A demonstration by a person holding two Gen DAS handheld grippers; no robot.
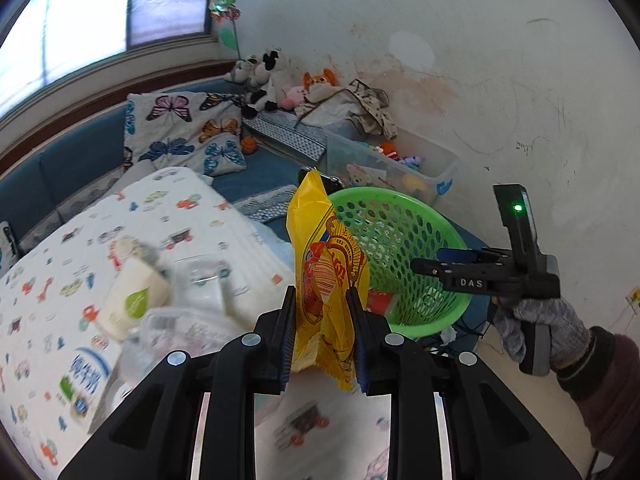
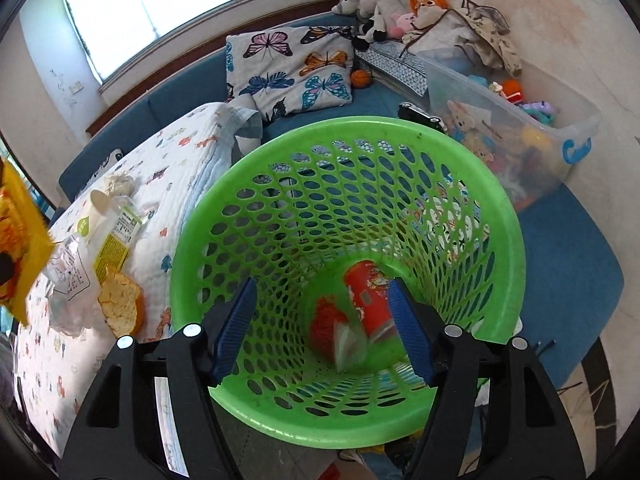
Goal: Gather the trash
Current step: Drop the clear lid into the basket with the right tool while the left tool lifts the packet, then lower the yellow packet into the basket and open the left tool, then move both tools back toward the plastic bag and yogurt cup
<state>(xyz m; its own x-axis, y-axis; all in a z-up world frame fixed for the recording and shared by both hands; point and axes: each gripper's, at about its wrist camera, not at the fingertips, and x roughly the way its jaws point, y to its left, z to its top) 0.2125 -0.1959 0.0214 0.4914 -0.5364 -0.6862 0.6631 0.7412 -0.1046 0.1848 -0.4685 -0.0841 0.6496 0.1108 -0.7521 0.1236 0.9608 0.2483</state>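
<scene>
Light, crinkly, slippery yellow snack bag (image 1: 326,276) pinched mid-body by closed left gripper (image 1: 322,312), green basket (image 1: 404,258) at 2 o'clock; right gripper (image 2: 322,328) parted, empty.

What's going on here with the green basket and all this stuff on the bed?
A person is collecting trash with a claw in each hand. The left claw is shut on a yellow wrapper, held up near the green basket. The right claw is open over the basket, with nothing between its pads; a red wrapper already lies at the bottom. A bottle and other litter remain on the bed.
</scene>
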